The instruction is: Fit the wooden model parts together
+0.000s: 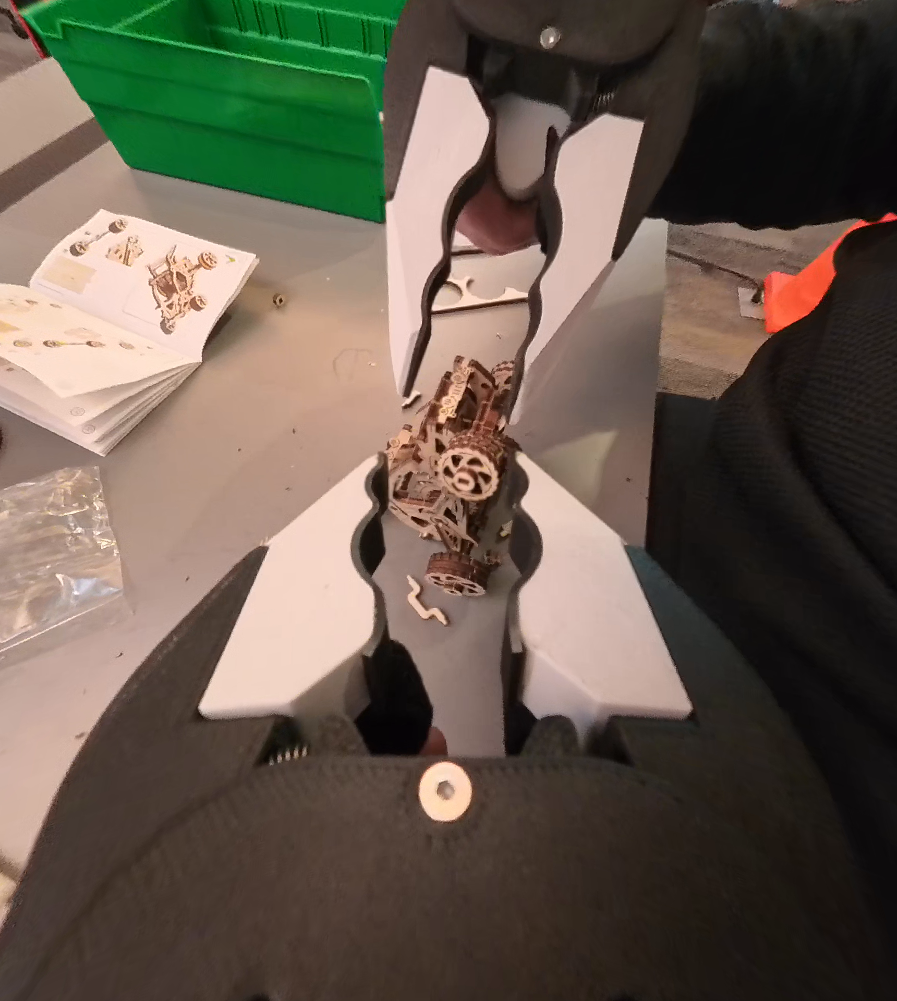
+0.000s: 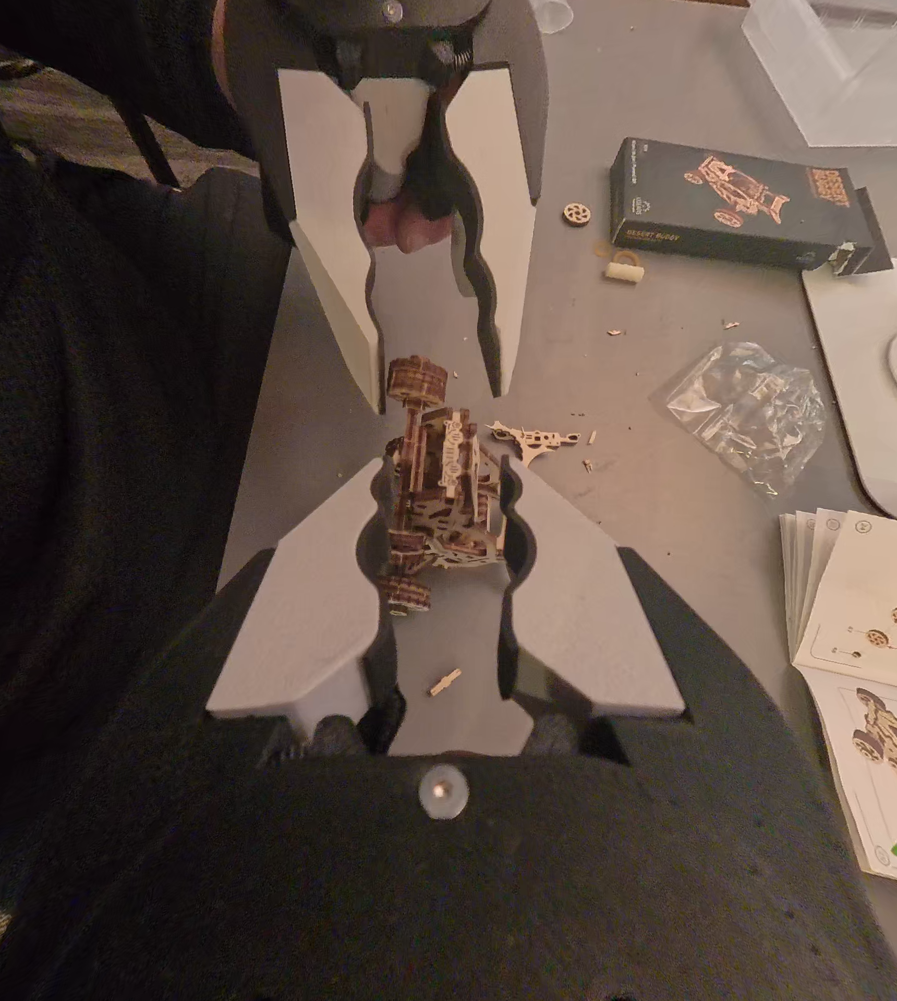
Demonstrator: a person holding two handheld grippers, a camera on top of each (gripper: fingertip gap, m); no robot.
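Wooden model [image 1: 449,476] between both hand-held grippers; green bin [image 1: 229,97] beyond.

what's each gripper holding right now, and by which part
Both grip the wooden model car: left gripper across its body beside a wheel, right gripper across the chassis.

Tan-and-brown wooden model [image 1: 452,476], green bin [image 1: 229,103], grey table [image 1: 251,433] (speckled), black box [image 2: 739,203].

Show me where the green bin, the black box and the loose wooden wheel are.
green bin [image 1: 229,108], left wrist view, front wall.
black box [image 2: 728,200], right wrist view, printed top face.
loose wooden wheel [image 2: 578,214], right wrist view, hub.
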